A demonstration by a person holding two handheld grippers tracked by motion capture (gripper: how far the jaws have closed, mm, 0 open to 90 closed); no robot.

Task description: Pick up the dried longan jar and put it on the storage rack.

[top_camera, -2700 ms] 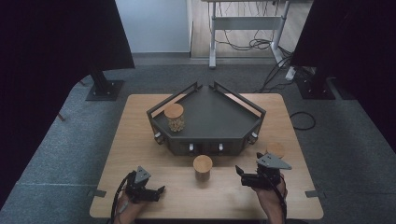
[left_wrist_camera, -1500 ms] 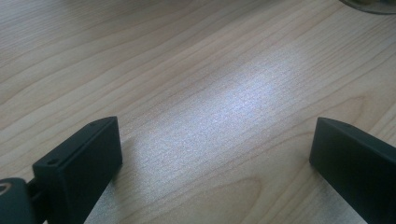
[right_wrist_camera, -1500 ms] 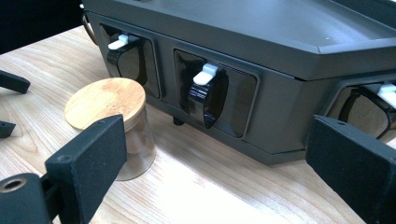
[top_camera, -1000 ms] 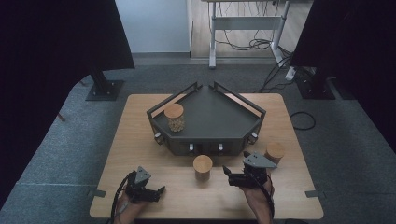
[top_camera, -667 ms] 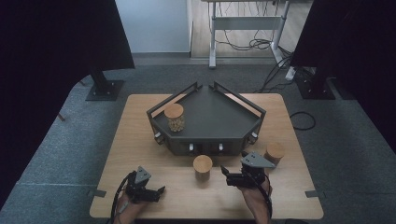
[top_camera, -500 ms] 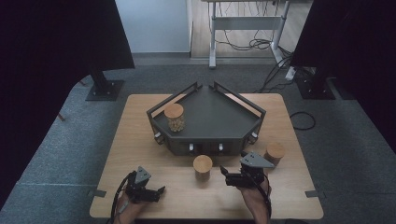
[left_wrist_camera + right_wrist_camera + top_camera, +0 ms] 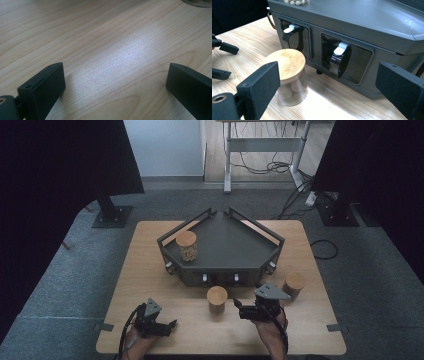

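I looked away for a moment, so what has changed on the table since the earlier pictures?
The right gripper moved left from beside the right jar toward the middle jar, jaws open, holding nothing. The left gripper, all three jars and the grey tray stayed put.

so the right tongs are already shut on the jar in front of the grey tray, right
Not shut. The right gripper view shows the right tongs wide open, jaws apart, with the jar in front of the grey tray not yet between them.
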